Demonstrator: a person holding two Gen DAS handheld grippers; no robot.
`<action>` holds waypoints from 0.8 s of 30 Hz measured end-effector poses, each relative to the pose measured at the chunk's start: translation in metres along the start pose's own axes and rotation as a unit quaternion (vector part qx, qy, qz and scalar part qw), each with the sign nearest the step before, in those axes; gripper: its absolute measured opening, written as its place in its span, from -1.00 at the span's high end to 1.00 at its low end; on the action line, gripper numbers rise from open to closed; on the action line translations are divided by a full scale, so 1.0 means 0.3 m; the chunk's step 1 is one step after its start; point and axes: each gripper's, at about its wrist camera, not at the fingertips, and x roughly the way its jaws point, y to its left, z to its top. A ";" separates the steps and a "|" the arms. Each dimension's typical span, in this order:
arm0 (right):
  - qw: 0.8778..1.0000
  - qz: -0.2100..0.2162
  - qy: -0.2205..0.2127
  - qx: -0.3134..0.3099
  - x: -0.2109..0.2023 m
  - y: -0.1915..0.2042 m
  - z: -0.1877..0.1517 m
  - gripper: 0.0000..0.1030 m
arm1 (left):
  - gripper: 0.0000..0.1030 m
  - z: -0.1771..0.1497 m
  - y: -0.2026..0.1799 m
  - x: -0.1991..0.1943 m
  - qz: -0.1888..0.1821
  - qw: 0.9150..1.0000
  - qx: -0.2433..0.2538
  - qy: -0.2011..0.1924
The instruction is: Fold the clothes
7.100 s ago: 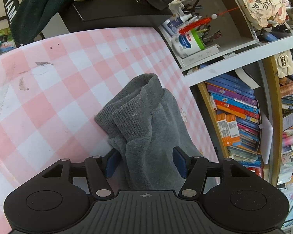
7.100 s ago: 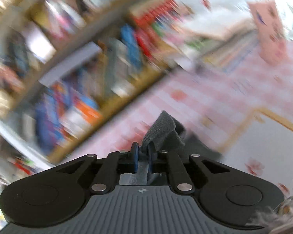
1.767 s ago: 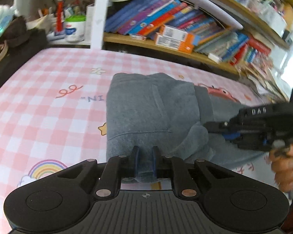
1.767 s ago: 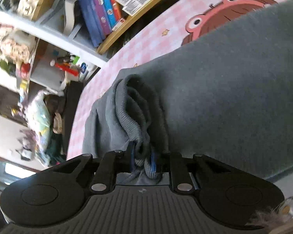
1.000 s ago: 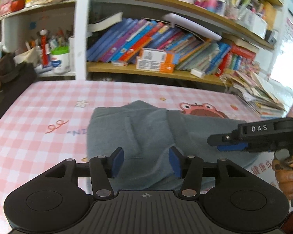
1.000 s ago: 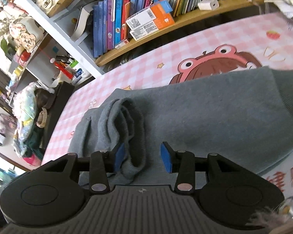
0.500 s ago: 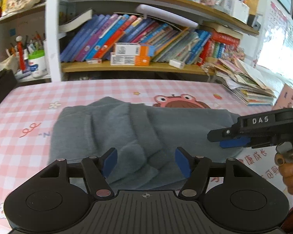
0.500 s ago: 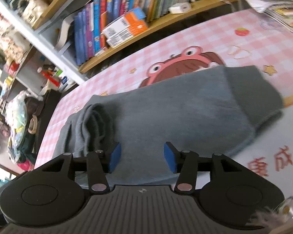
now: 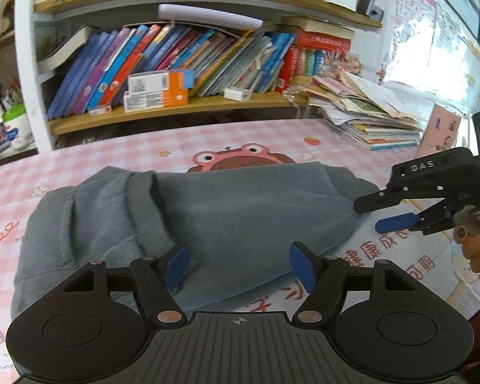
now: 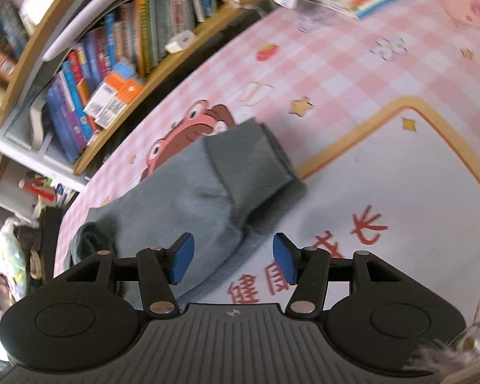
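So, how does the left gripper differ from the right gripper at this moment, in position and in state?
The left gripper hovers over the near edge of the grey garment's middle, while the right gripper sits at the garment's right end, over its near edge and the pink mat. The left gripper's jaws stand slightly wider than the right gripper's. Both are open and hold nothing.

left gripper is level with jaws spread wide, gripping nothing. right gripper gapes likewise, tilted; the person's right hand seemingly grips its handle.
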 end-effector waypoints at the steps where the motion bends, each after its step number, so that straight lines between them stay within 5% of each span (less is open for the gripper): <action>1: 1.000 0.000 0.005 0.008 0.006 -0.011 0.004 -0.02 | -0.38 0.002 -0.008 0.001 -0.001 1.000 0.004 0.000; 14: 0.998 0.015 0.009 0.066 0.081 -0.034 0.059 0.03 | -0.40 0.005 -0.019 0.004 0.018 1.000 0.014 0.007; 20: 0.999 -0.013 0.009 0.040 0.111 -0.008 0.077 0.47 | -0.40 0.011 -0.013 0.006 0.021 1.000 0.013 0.004; 24: 1.000 0.025 -0.015 0.001 0.077 0.034 0.080 0.68 | -0.40 0.016 -0.011 0.007 0.024 1.000 0.012 0.002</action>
